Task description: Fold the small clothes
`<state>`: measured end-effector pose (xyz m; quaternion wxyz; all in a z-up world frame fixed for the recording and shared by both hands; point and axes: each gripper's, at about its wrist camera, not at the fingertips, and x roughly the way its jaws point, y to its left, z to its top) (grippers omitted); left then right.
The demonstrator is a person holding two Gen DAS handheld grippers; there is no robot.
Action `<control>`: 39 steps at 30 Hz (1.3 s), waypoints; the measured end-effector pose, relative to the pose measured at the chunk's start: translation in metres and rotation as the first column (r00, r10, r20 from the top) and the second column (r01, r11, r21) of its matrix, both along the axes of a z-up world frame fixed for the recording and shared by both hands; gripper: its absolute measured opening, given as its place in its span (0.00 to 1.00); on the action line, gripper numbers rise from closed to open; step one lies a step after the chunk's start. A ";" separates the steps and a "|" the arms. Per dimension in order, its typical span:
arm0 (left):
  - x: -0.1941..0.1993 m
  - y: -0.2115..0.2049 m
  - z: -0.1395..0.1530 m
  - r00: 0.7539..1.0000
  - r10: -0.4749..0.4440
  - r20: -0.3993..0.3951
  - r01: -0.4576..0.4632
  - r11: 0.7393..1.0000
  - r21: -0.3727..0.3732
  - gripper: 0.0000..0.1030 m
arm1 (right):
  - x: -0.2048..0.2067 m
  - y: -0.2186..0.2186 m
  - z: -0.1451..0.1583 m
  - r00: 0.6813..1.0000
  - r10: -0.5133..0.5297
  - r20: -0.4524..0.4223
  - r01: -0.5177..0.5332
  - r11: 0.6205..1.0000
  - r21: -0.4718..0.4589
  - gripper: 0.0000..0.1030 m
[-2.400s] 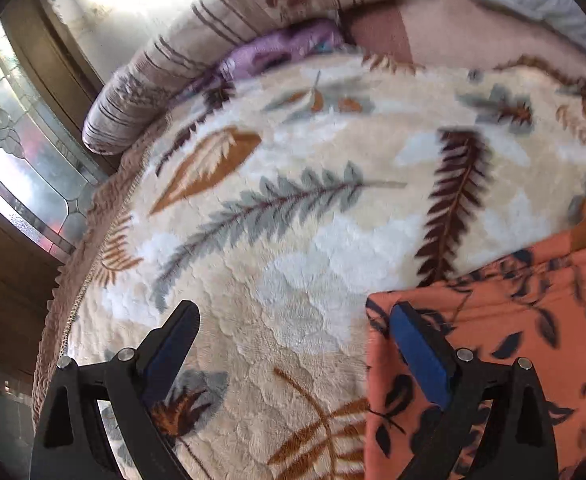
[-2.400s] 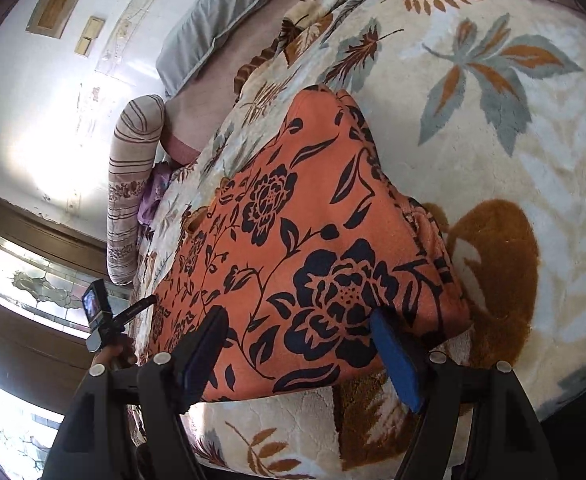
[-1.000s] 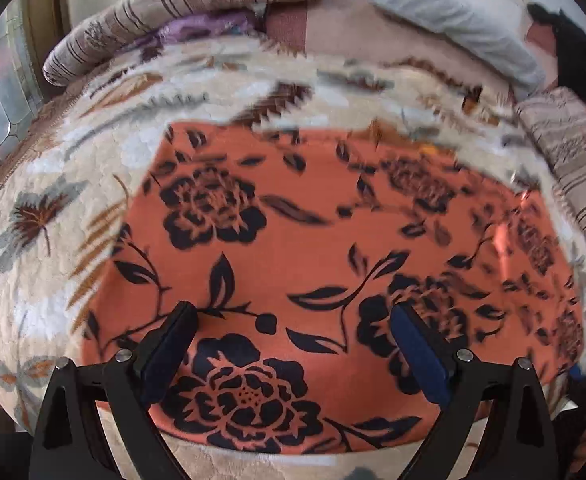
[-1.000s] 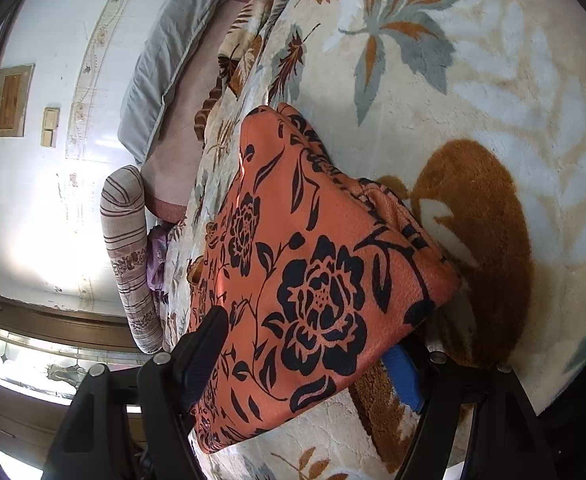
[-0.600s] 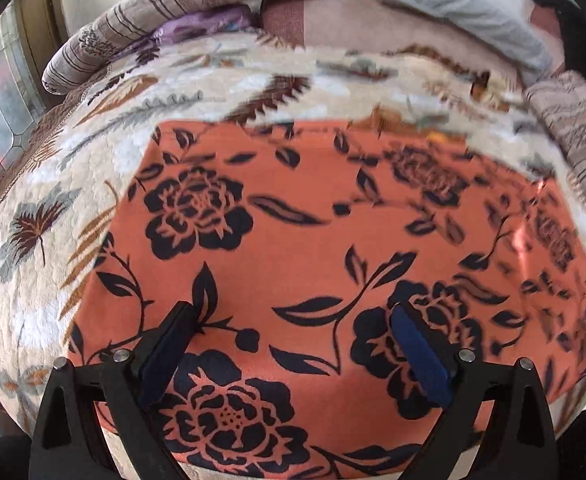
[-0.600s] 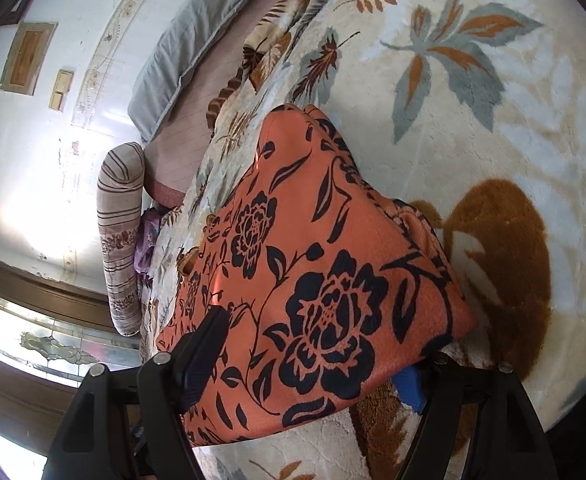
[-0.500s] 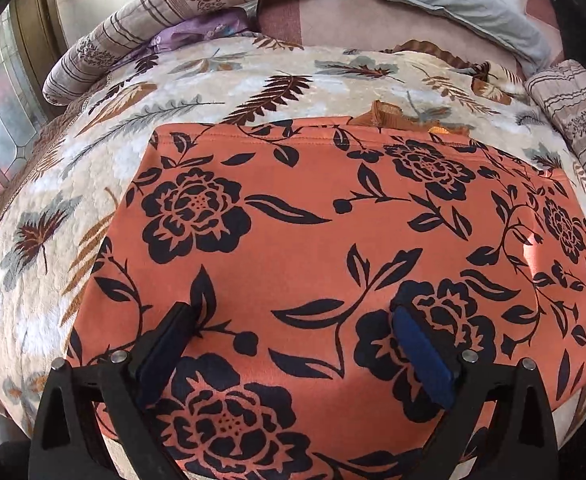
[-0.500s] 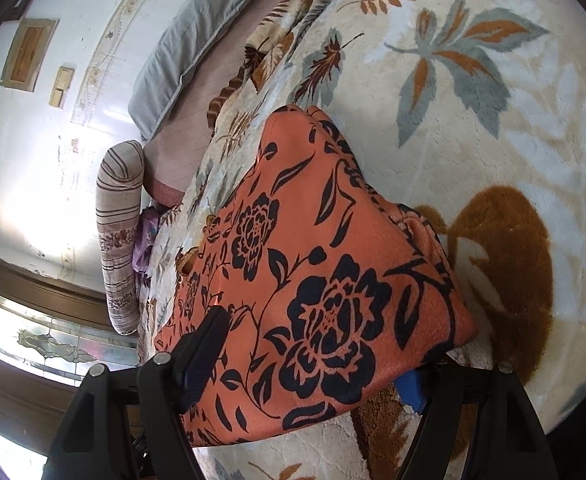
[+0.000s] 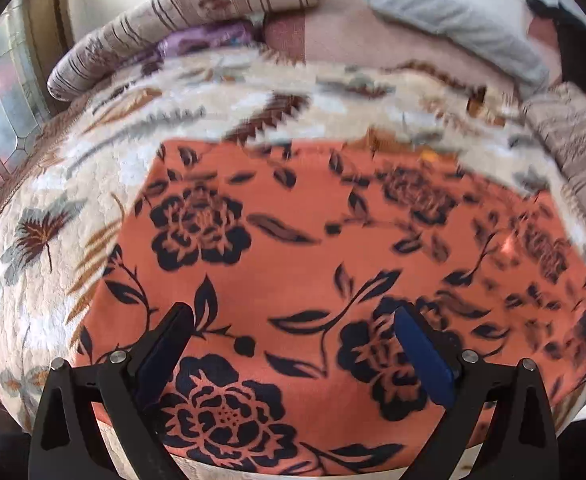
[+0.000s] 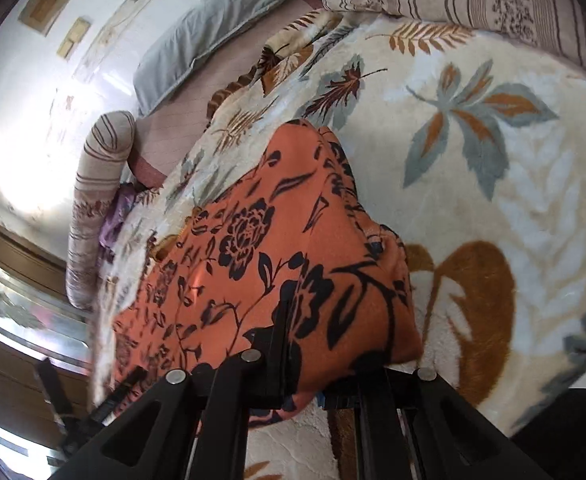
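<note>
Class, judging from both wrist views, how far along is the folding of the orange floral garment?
Done: the orange floral garment lies spread on the leaf-print blanket. In hand: the right gripper has just closed on its corner; the left gripper hovers open. Left: every fold.

A leaf-patterned cream blanket (image 9: pixel 73 216) is spread over the bed. A striped bolster (image 9: pixel 181 20) is laid along its far edge, a purple cloth (image 9: pixel 201 40) tucked beside it. A grey pillow (image 10: pixel 213 28) is seen beyond; a patterned-glass window (image 9: pixel 1 92) is noted at left.
</note>
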<state>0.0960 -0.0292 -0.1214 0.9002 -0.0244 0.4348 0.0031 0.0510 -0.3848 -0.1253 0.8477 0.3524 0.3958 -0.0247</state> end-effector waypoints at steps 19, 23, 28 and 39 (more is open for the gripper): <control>0.005 -0.022 -0.032 0.996 -0.076 -0.036 0.079 0.992 0.097 1.00 | 0.160 -0.082 -0.009 0.976 0.199 -0.090 -0.196 0.980 0.041 0.73; 0.006 -0.021 -0.033 0.996 -0.082 -0.033 0.084 0.992 0.090 1.00 | 0.187 -0.057 -0.008 0.948 0.287 -0.141 -0.293 0.956 -0.025 0.12; 0.007 -0.021 -0.029 0.995 -0.083 -0.047 0.087 0.992 0.088 1.00 | 0.178 -0.075 -0.021 0.981 0.114 -0.156 -0.128 0.988 -0.084 0.11; -0.010 0.005 -0.025 0.994 -0.039 -0.097 0.044 0.998 0.051 1.00 | 0.093 -0.004 0.051 0.959 0.284 0.019 -0.282 0.957 -0.070 0.50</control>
